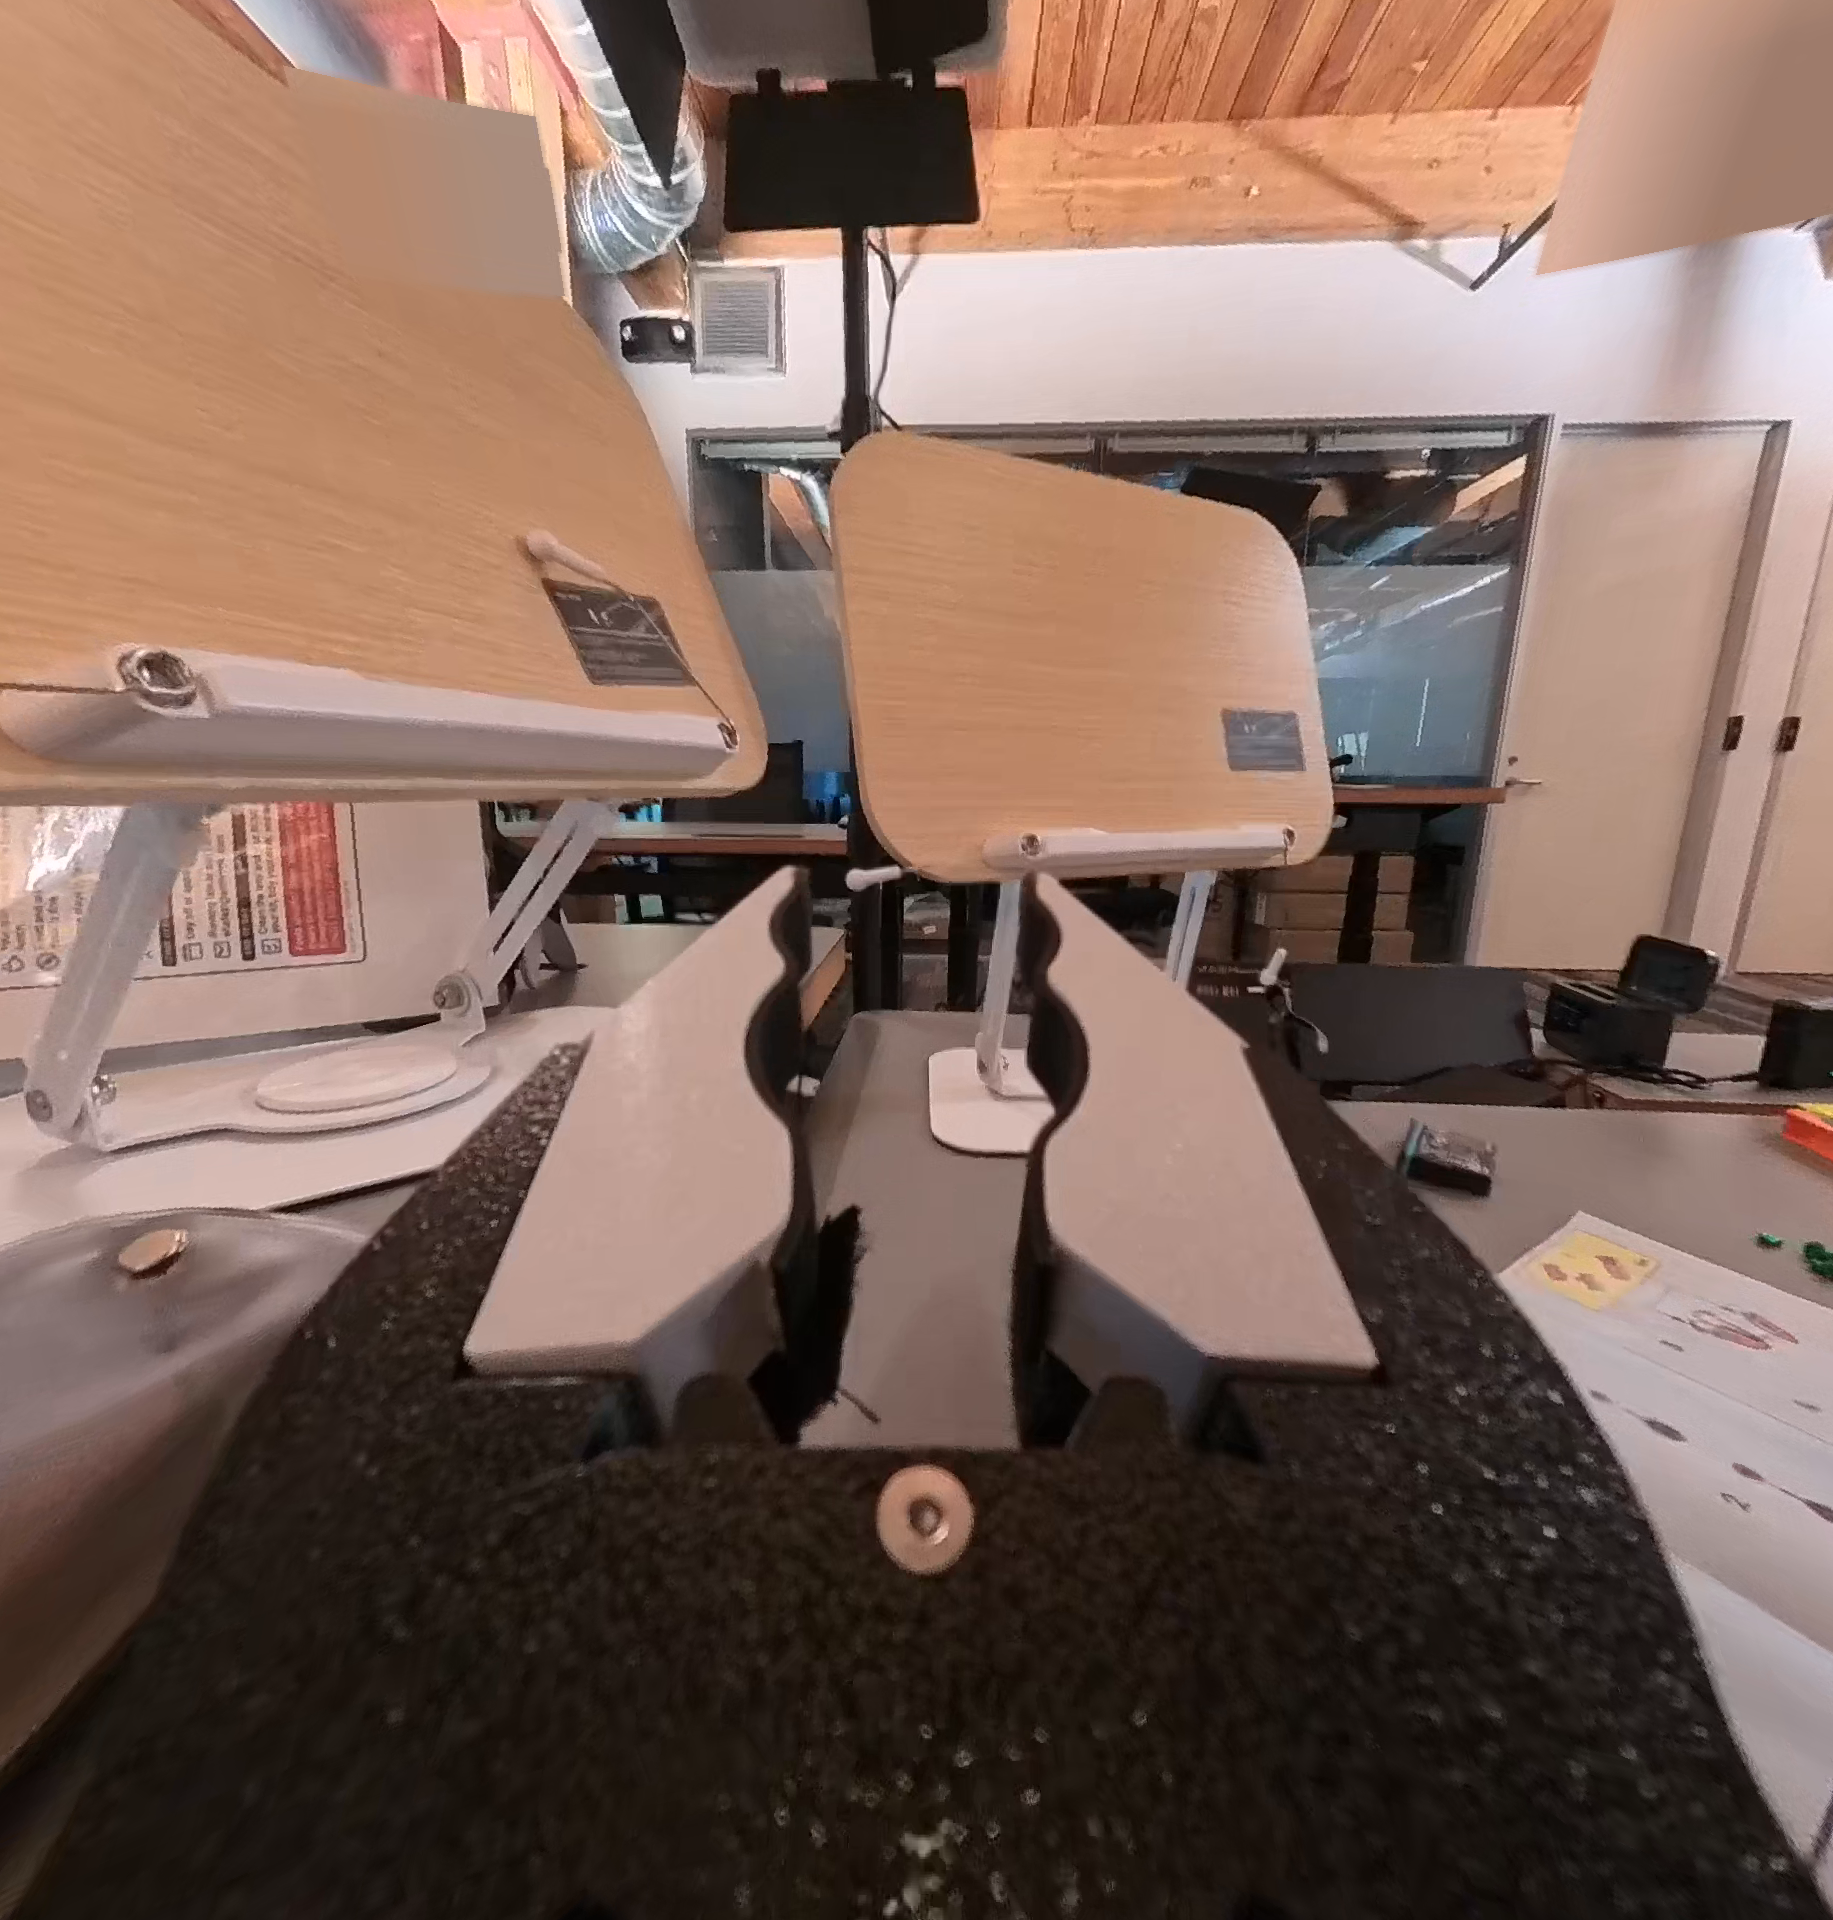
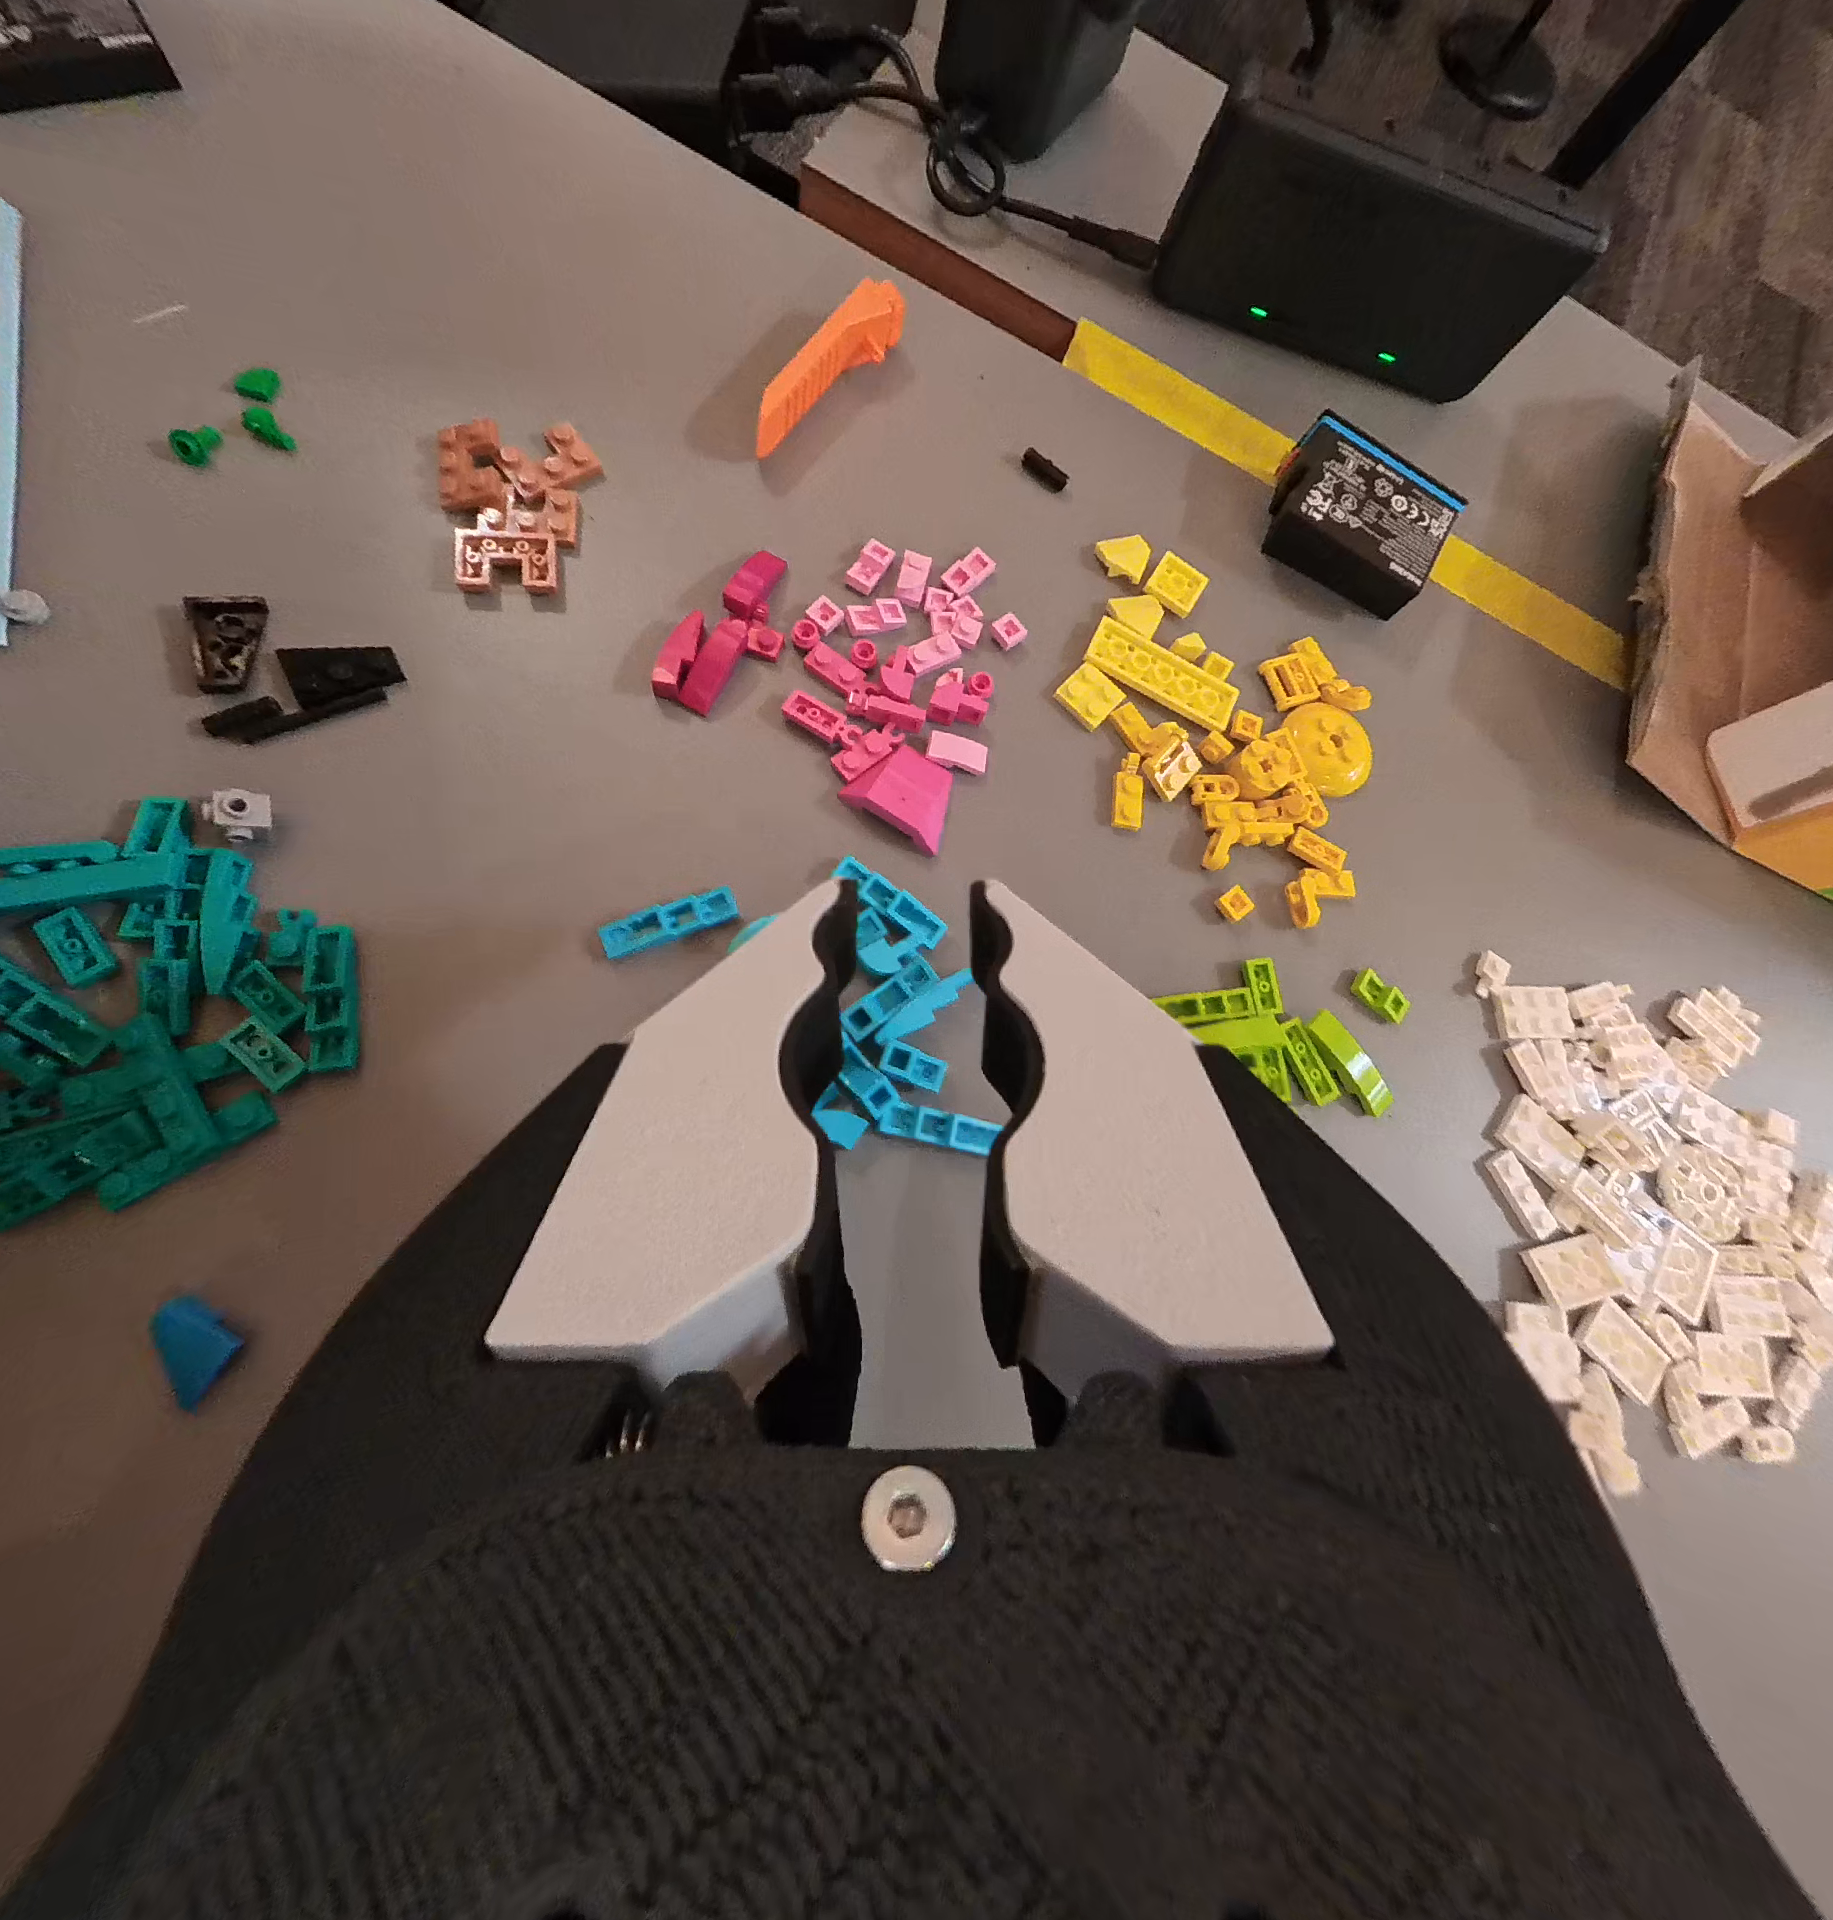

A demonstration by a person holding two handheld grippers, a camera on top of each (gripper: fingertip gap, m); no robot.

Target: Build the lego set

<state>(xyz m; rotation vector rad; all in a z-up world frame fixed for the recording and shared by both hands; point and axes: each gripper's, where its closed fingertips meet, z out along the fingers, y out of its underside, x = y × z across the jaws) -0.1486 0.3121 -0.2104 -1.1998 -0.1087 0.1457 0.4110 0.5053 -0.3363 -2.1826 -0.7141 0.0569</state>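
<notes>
Right wrist view: sorted lego piles lie on the grey table, light blue bricks at centre. The right gripper points down over them, jaws apart, empty. A torn cardboard box sits at right edge. Left wrist view: the left gripper is level, open, empty, facing a wooden stand.
</notes>
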